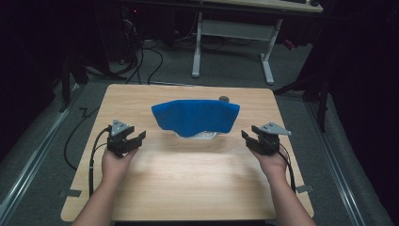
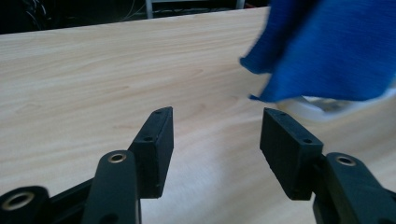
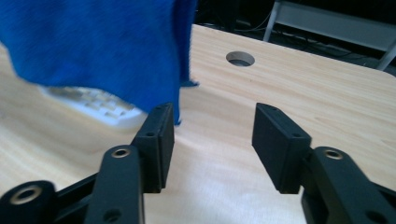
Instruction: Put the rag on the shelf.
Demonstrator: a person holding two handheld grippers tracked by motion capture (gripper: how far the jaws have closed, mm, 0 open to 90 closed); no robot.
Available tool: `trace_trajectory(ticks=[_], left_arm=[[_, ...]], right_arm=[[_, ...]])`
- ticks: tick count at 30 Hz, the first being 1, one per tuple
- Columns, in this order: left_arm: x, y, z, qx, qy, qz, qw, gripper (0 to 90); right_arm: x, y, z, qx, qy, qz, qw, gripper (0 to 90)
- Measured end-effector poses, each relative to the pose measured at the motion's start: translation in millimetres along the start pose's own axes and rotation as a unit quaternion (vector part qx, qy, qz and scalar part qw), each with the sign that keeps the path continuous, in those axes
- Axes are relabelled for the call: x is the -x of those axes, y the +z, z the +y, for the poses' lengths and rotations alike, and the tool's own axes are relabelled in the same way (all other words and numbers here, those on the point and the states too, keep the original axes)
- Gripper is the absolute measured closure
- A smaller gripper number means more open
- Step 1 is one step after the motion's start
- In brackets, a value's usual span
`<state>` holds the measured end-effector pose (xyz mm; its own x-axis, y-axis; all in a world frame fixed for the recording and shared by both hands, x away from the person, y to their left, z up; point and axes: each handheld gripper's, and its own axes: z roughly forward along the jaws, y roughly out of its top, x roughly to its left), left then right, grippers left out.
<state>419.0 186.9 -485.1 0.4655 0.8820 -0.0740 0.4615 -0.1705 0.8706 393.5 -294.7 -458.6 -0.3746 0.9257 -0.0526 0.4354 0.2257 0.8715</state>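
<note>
A blue cloth (image 1: pixel 195 117) hangs spread over a white keyed object (image 1: pixel 197 136) in the middle of the wooden table (image 1: pixel 188 188). My left gripper (image 1: pixel 134 140) stands open to the left of the cloth, with nothing between its jaws. To the cloth's right, my right gripper (image 1: pixel 249 140) is open and empty too. In the left gripper view the cloth (image 2: pixel 327 51) fills the upper right, beyond the open gripper (image 2: pixel 217 135), and the white object (image 2: pixel 322 106) peeks out beneath it. In the right gripper view the cloth (image 3: pixel 93 46) hangs at upper left above the white object (image 3: pixel 93 105), just past the open gripper (image 3: pixel 212 135).
A round hole (image 3: pixel 240 59) is cut in the tabletop behind the cloth's right end. Bare wood lies in front of the cloth and at both sides. Beyond the table's far edge stand white desk legs (image 1: pixel 197 47) and floor cables (image 1: pixel 141 61).
</note>
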Motion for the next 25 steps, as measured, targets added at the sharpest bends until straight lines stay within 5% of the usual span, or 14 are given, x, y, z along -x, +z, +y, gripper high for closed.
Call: trace_trajectory(ticks=[6, 8, 13, 15, 18, 21, 25], left_arm=[[23.4, -24.1, -18.2, -0.004, 0.017, -0.017, 0.9997, 43.4], [32.9, -29.2, -25.0, -0.007, 0.01, -0.029, 0.9995, 42.9], [75.5, -29.4, -43.7, -0.024, 0.012, -0.078, 0.9966, 42.1], [101.8, -24.1, -58.4, -0.048, 0.037, -0.105, 0.9926, 42.0], [131.3, -16.2, -64.3, -0.089, 0.095, -0.141, 0.9814, 43.0], [143.4, -10.5, -67.4, -0.103, 0.146, -0.13, 0.9753, 43.2], [132.4, -10.7, -63.9, -0.092, 0.113, -0.135, 0.9801, 43.3]], right_arm=[[-20.4, -26.4, -20.2, 0.013, -0.019, 0.009, 0.9997, 45.6], [-29.5, -33.7, -27.2, 0.011, -0.028, 0.014, 0.9994, 44.7], [-55.9, -48.4, -45.0, 0.006, -0.032, 0.037, 0.9988, 43.1], [-65.3, -51.5, -54.8, 0.005, -0.03, 0.043, 0.9986, 42.6], [-81.3, -51.3, -72.7, -0.01, -0.049, 0.052, 0.9974, 43.1], [-87.9, -46.1, -77.6, -0.027, -0.074, 0.058, 0.9952, 43.8], [-87.4, -42.3, -75.5, -0.025, -0.064, 0.063, 0.9957, 43.8]])
